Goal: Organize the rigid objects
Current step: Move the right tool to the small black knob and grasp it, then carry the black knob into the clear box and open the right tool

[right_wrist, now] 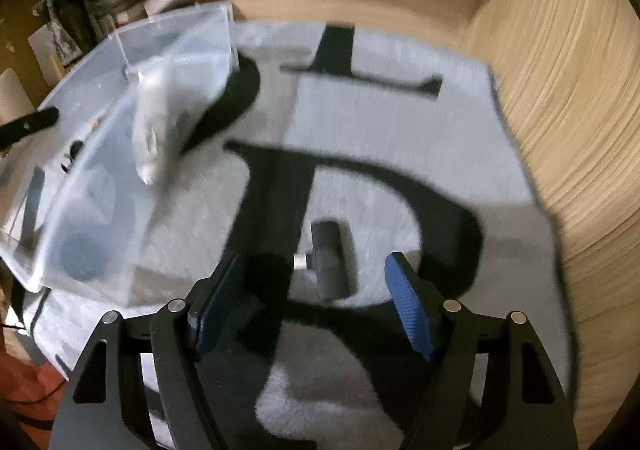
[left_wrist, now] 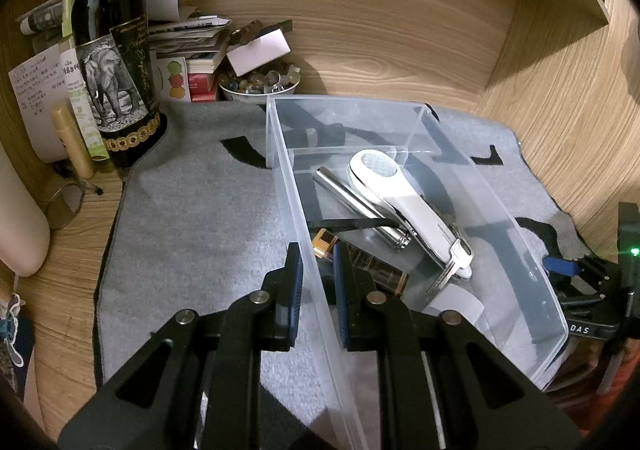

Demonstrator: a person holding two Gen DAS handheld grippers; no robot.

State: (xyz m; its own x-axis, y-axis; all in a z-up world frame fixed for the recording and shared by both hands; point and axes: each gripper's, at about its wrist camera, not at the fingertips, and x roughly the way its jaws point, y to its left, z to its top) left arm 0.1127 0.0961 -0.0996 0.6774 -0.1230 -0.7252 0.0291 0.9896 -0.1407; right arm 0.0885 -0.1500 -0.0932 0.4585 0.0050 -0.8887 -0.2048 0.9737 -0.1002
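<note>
A clear plastic bin [left_wrist: 520, 250] sits on a grey mat [left_wrist: 200, 217]. Inside it lie a white handheld tool [left_wrist: 404, 201], a silver metal cylinder [left_wrist: 360, 205] and a dark brown-and-gold tube [left_wrist: 368, 266]. My left gripper [left_wrist: 316, 270] is shut on the bin's near left wall, one finger inside and one outside. My right gripper [right_wrist: 316, 290] is open and empty, just above a small dark cylinder with a white tip [right_wrist: 328, 258] lying on the mat [right_wrist: 400, 129]. The bin [right_wrist: 100, 169] shows blurred at the left of the right wrist view.
A dark wine bottle [left_wrist: 116, 61] with an elephant label, a gold tube [left_wrist: 72, 141], stacked papers [left_wrist: 188, 37] and a bowl of stones [left_wrist: 260, 83] stand at the back left. Wooden walls [left_wrist: 560, 109] close in behind and on the right.
</note>
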